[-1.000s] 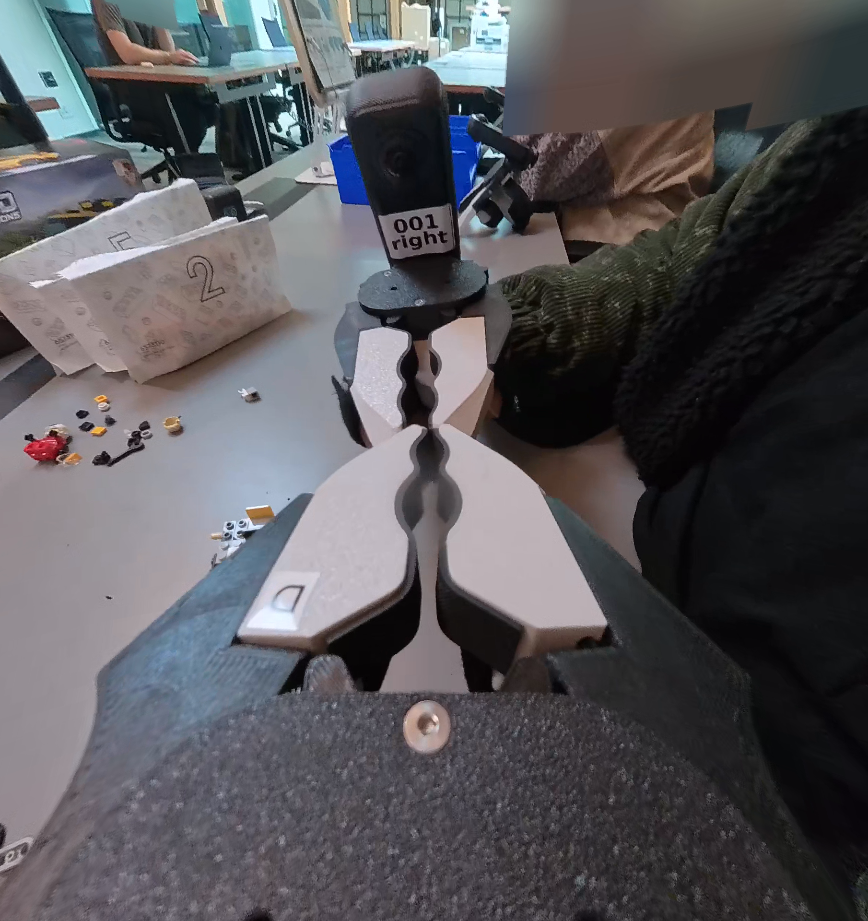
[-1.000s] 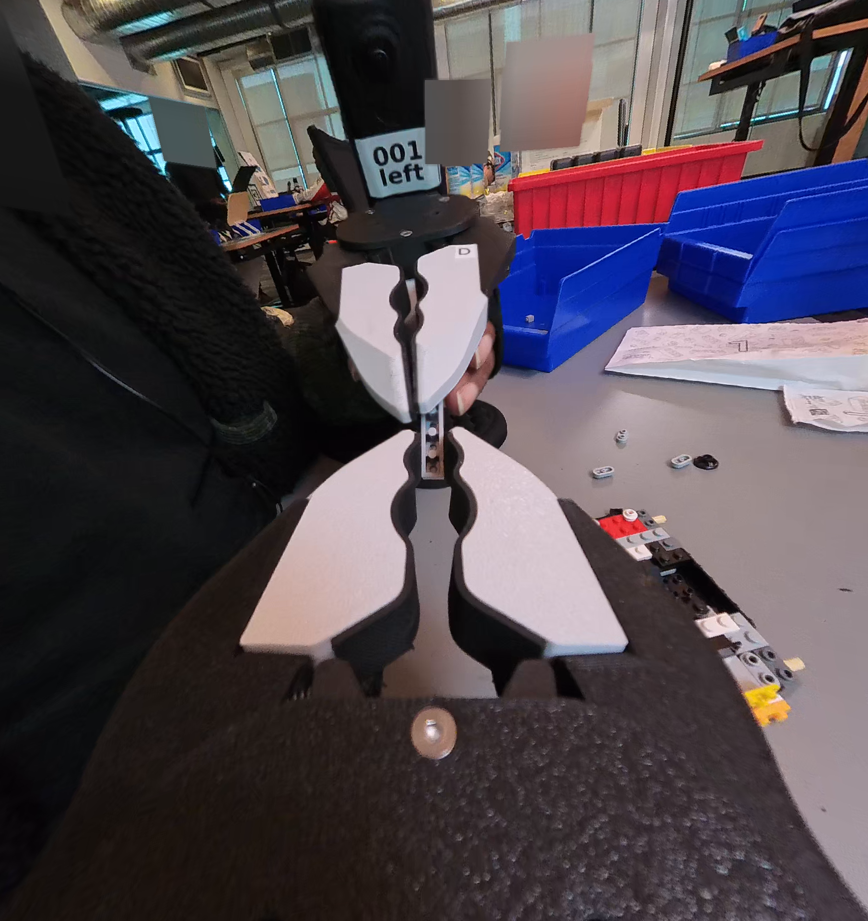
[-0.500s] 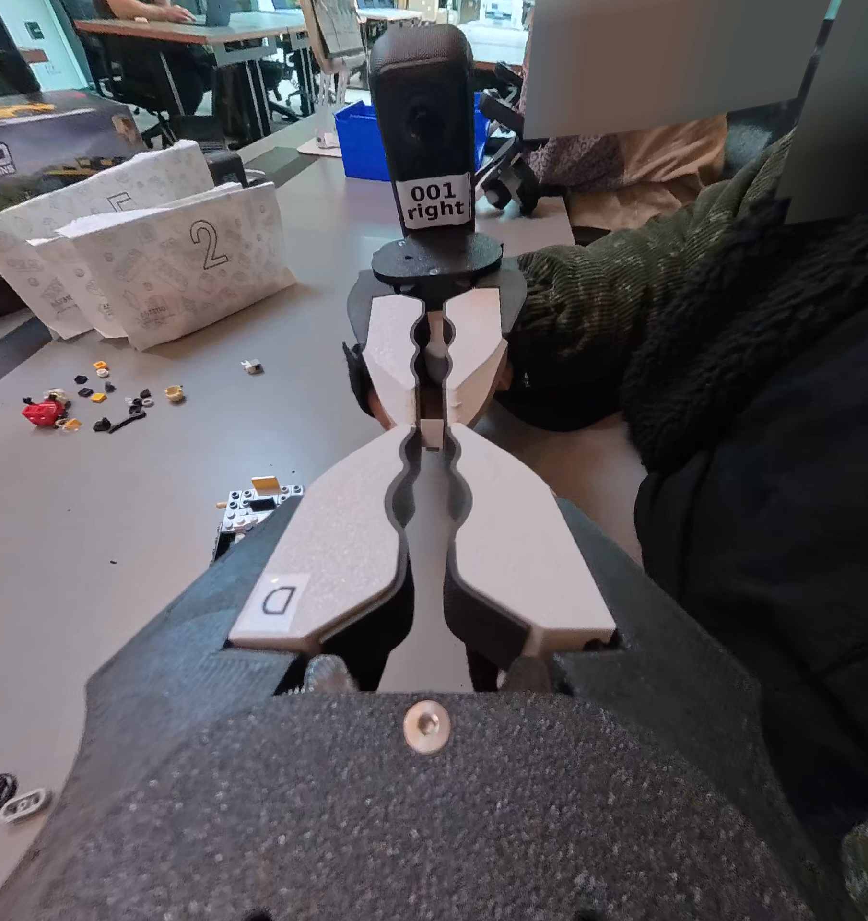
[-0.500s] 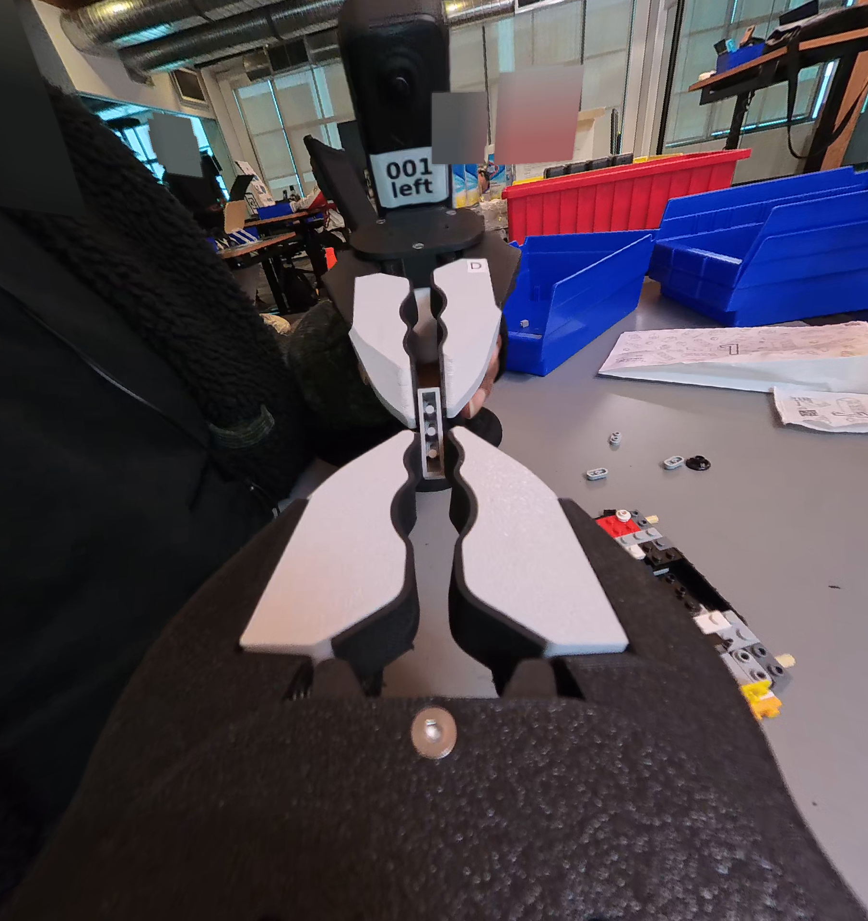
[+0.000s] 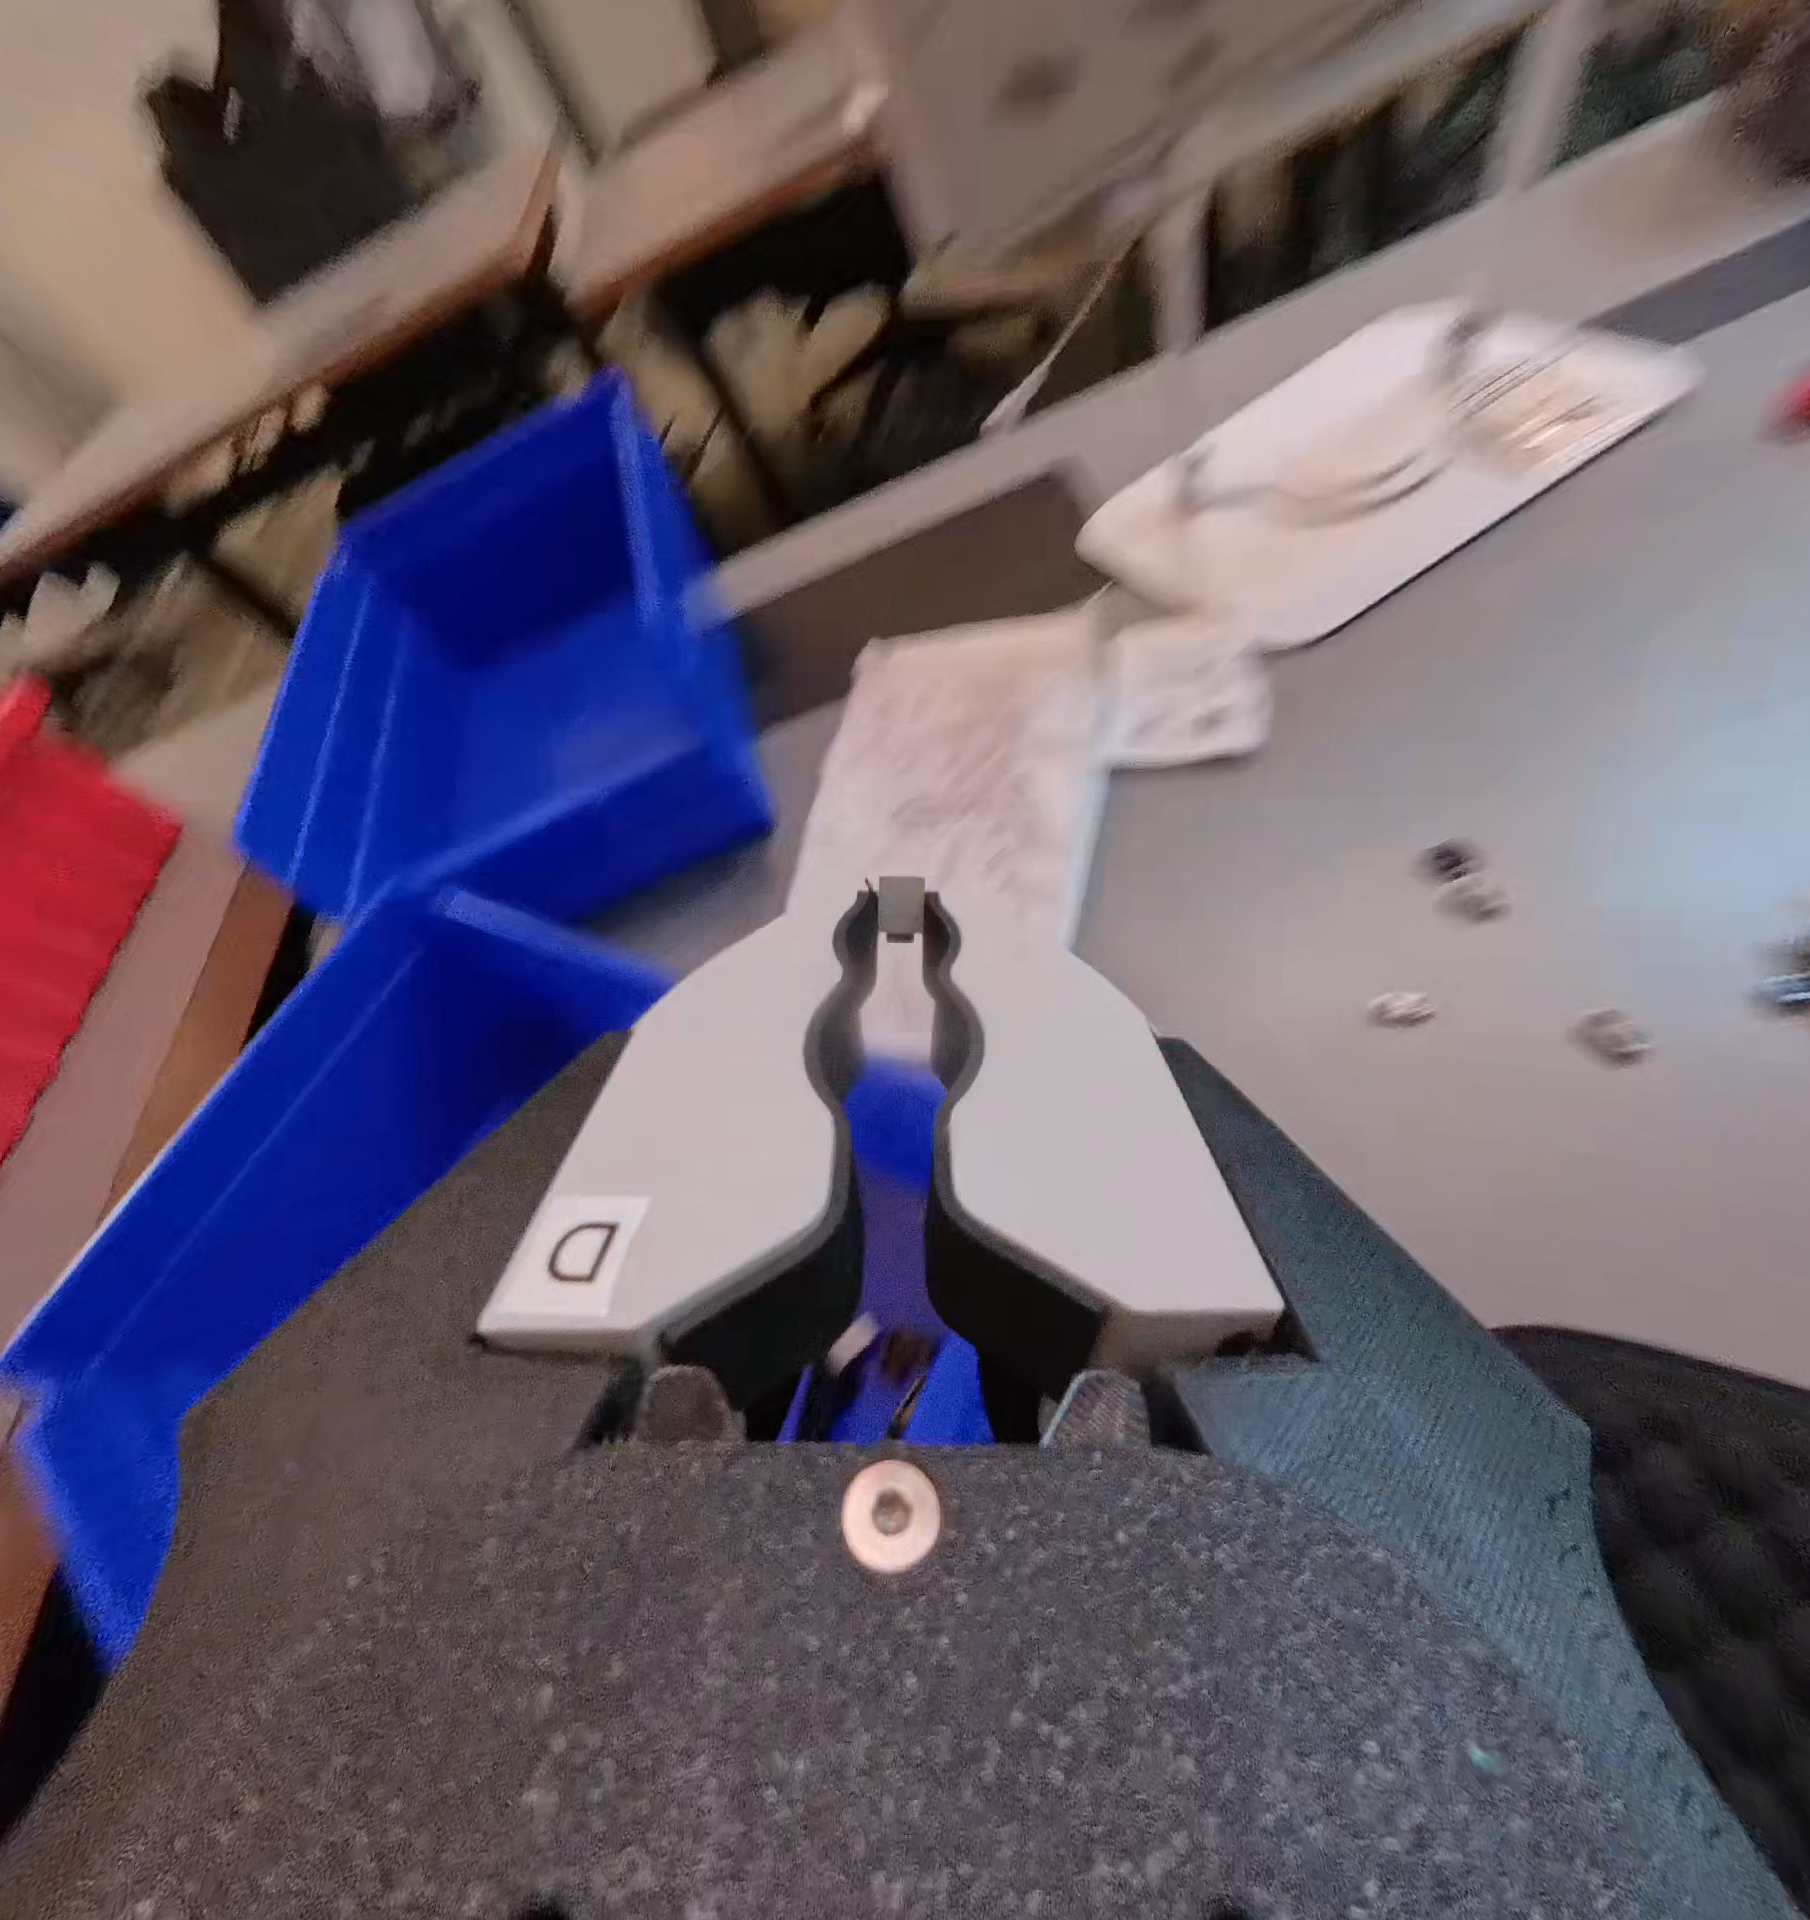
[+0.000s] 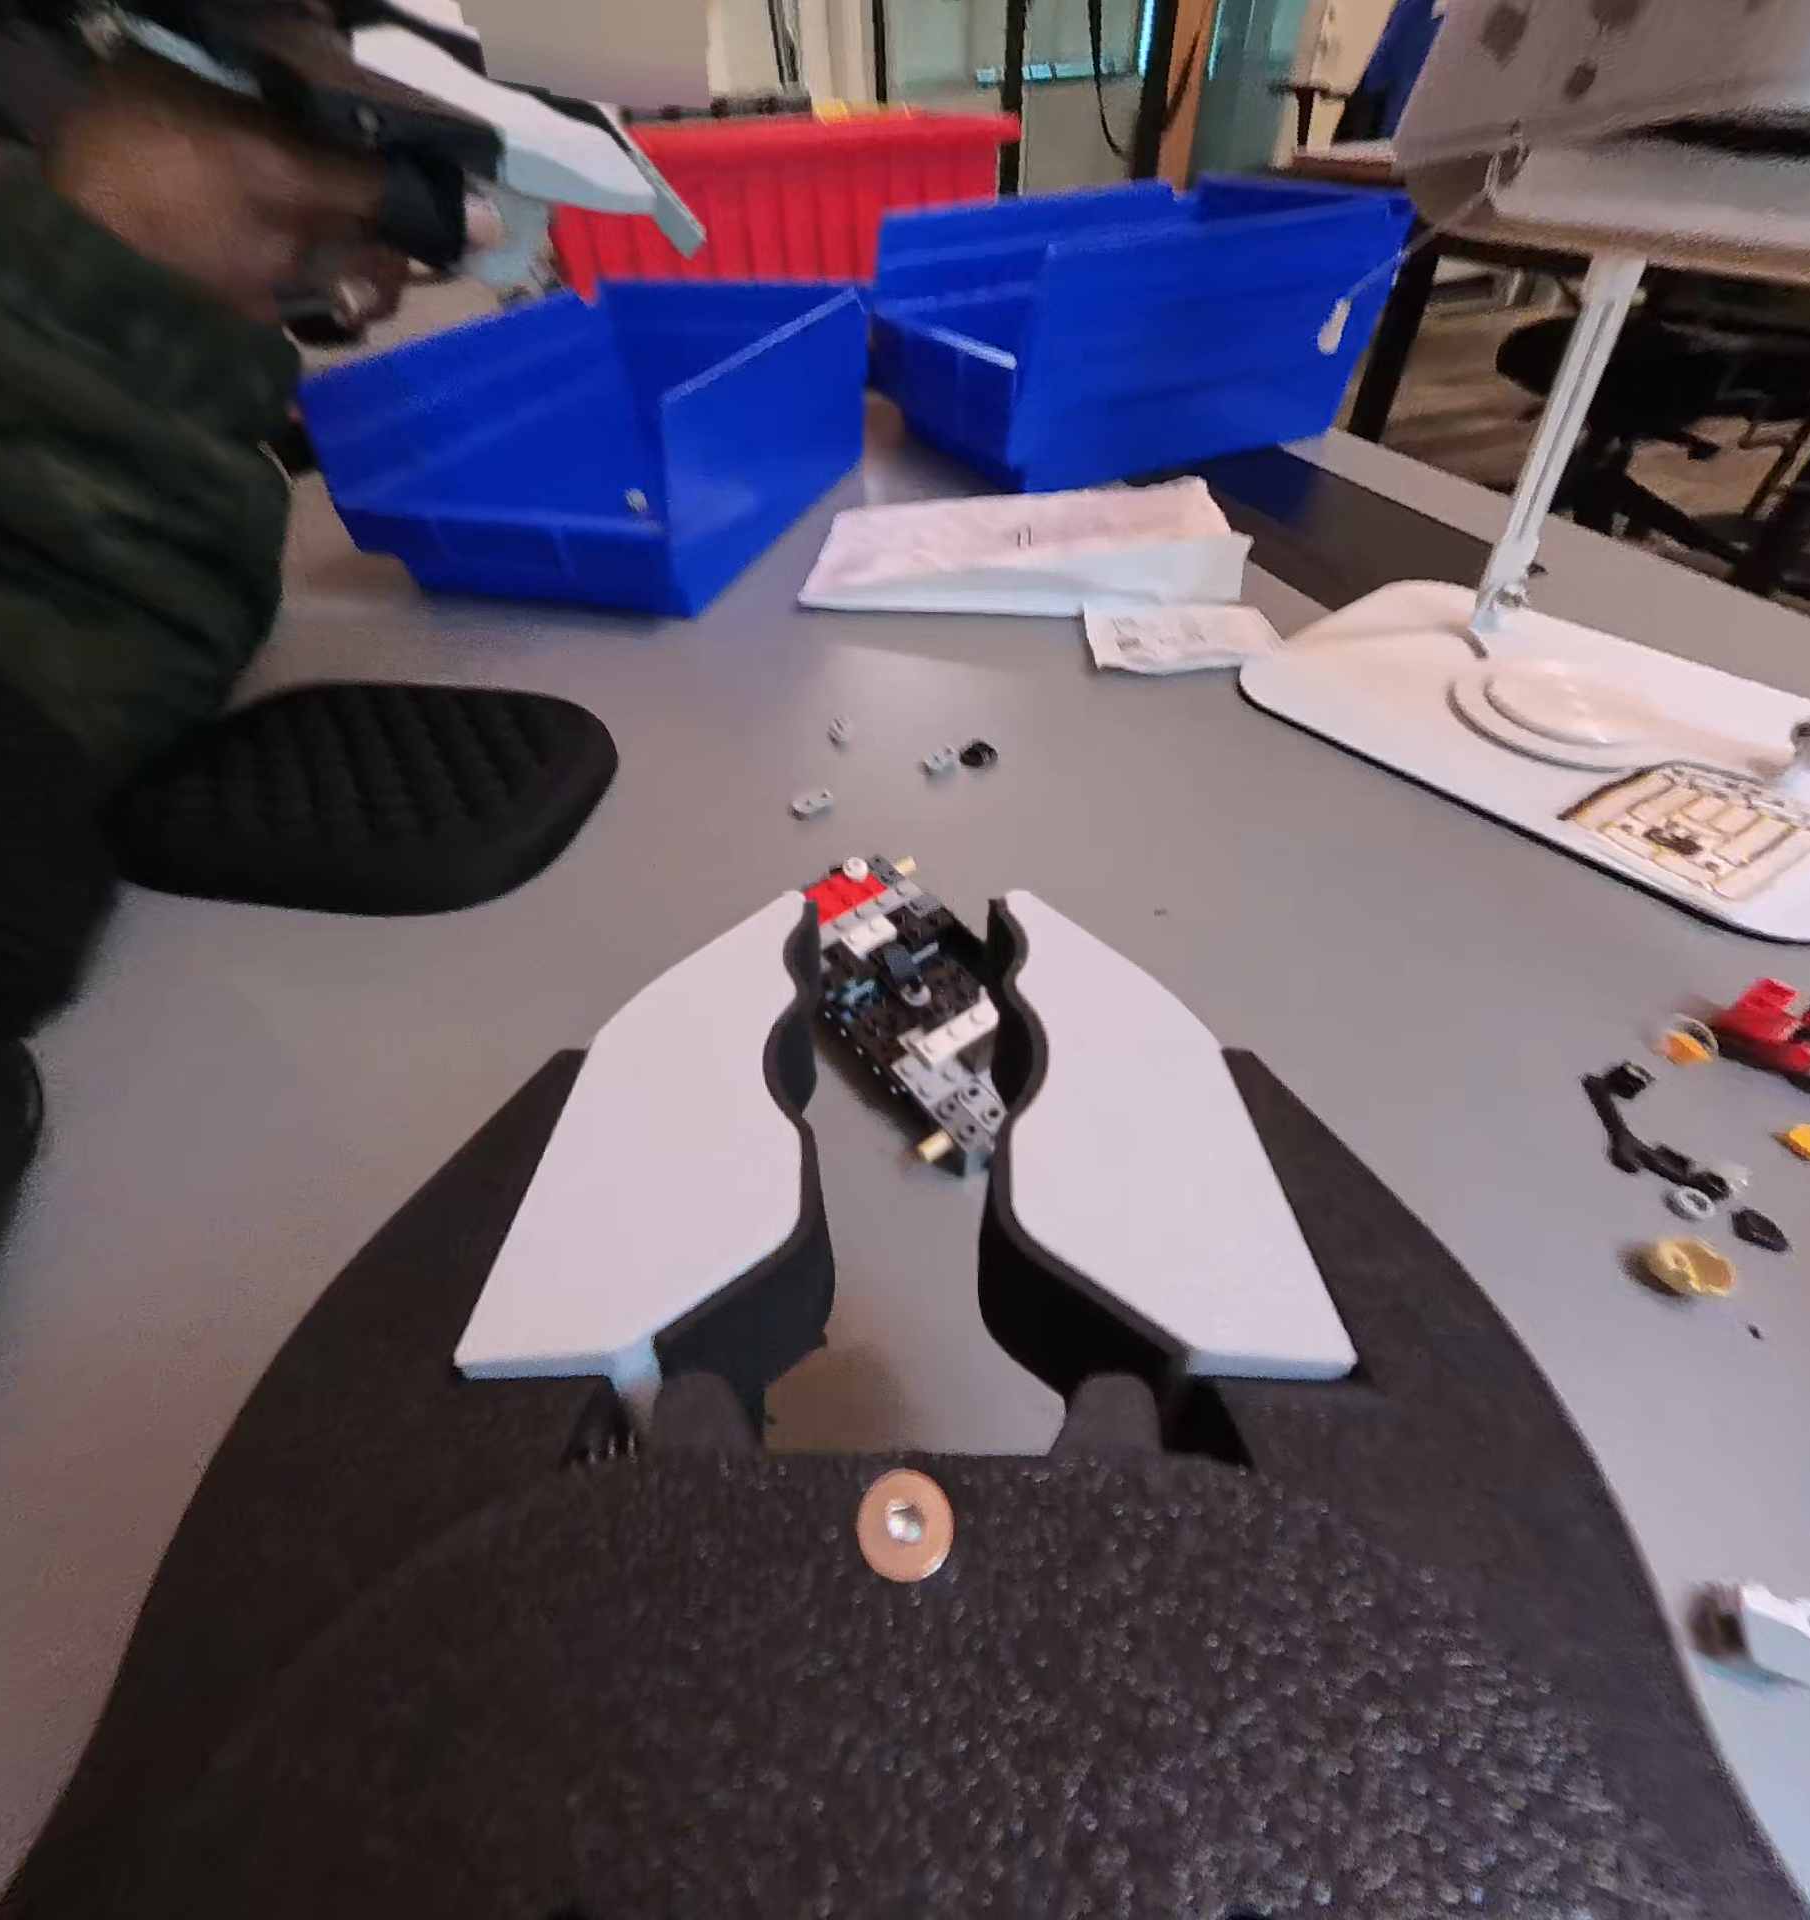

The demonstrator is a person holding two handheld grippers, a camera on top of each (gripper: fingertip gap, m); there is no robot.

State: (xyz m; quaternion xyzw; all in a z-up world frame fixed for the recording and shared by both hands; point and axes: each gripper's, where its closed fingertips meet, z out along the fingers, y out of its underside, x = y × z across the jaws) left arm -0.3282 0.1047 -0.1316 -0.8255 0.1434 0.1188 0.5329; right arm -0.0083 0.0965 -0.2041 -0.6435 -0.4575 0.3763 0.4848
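My left gripper (image 5: 901, 927) is shut on a small grey brick piece (image 5: 901, 900) that sticks out at its fingertips; it is held in the air over the table edge near the blue bins (image 5: 506, 707). This view is blurred. The left gripper also shows in the right wrist view (image 6: 589, 177), at the top left, with the piece at its tip. My right gripper (image 6: 903, 904) is open and holds nothing. It hovers over a black, grey and red brick model (image 6: 906, 1013) that lies on the grey table (image 6: 1244, 935) and shows between its fingers.
Two blue bins (image 6: 589, 447) and a red bin (image 6: 818, 197) stand at the back. A white paper bag (image 6: 1026, 545) and a white lamp base (image 6: 1503, 707) lie beyond the model. A black pad (image 6: 361, 790) is at the left, loose small pieces (image 6: 1774, 1029) at the right. There is about 35 centimeters between the tips of the two grippers.
The two grippers met tip to tip on the grey piece, which the right one held. The right gripper opened and let go; the left kept it and swung away towards the bins.
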